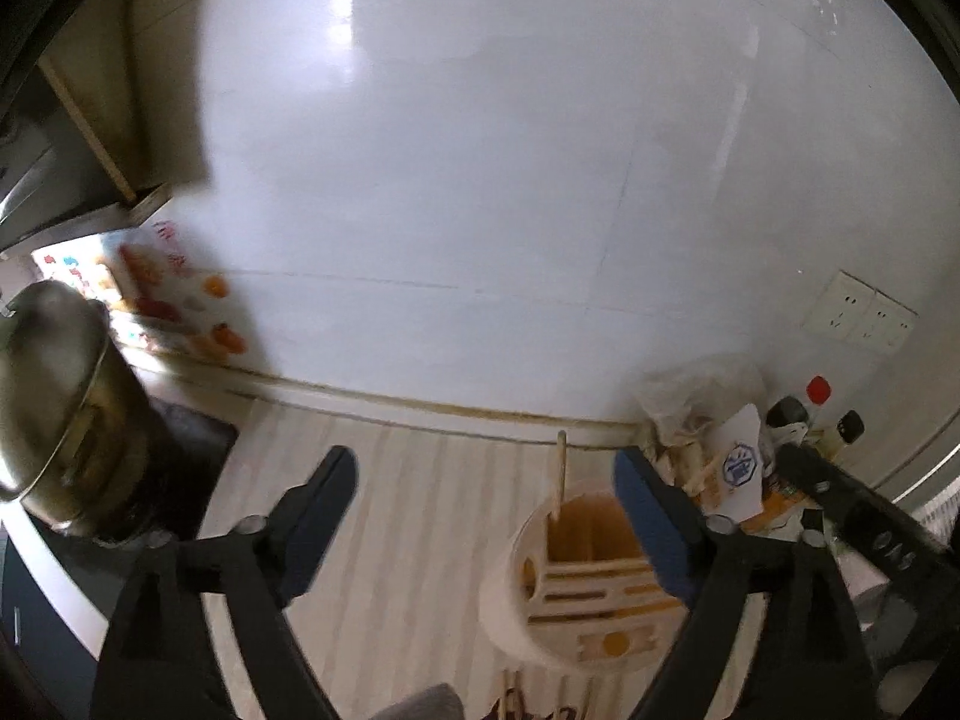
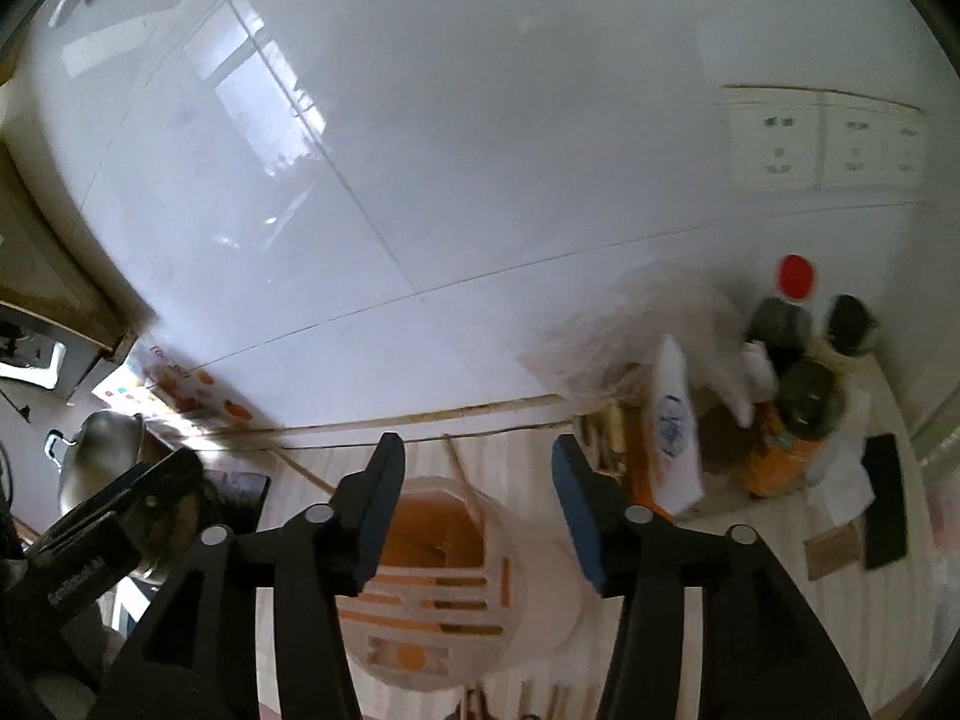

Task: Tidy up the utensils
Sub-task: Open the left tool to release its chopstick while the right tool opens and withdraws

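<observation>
My left gripper (image 1: 486,516) stands wide, nothing between its pads. The holder (image 1: 582,588), a round cream tub with slots in its top, sits on the striped counter (image 1: 420,480) just inside my right-hand finger (image 1: 645,516). One chopstick (image 1: 560,474) stands upright in its open compartment. My right gripper (image 2: 477,504) is partly spread and empty, hovering over the same holder (image 2: 444,588); two chopsticks (image 2: 459,468) lean out of the tub toward the wall. Left of it a steel pot (image 1: 54,396) stands on the dark hob. To the right, near the wall, are a white bag (image 2: 675,420), an orange jar (image 2: 792,450) and dark-capped bottles (image 2: 780,318).
</observation>
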`<state>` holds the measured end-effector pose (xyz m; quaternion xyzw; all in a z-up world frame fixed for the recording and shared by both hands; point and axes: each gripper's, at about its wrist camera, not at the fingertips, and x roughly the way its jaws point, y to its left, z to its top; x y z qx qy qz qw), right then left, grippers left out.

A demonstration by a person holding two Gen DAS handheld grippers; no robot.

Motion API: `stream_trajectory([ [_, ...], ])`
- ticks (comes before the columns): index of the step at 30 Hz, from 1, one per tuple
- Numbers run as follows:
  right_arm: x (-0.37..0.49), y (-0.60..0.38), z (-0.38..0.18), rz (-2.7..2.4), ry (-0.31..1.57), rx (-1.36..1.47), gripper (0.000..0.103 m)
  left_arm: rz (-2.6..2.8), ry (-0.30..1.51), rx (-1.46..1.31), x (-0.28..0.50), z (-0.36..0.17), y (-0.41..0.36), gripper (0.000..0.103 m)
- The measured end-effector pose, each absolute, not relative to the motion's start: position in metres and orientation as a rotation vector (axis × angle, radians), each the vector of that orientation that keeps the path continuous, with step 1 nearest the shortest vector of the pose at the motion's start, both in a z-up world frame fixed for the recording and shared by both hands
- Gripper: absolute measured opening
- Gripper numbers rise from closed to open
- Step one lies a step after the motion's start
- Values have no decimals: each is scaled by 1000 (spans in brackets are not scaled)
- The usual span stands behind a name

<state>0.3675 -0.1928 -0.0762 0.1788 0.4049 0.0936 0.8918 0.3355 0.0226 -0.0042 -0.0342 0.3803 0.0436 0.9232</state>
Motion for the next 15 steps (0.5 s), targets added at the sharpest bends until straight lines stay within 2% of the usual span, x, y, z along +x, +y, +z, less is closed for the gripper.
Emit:
stream_trajectory([
  [2, 356, -198, -74, 166, 831, 378, 61, 104, 774, -61, 325, -7, 26, 103],
  [7, 323, -208, -76, 98, 783, 387, 88, 130, 789, -35, 307, -22, 29, 103],
  [9, 313, -209, -78, 63, 762, 365, 93, 137, 804, -35, 301, -29, 29, 103],
  [15, 283, -214, -102, 14, 805, 333, 95, 141, 864, 6, 283, -63, 22, 103],
])
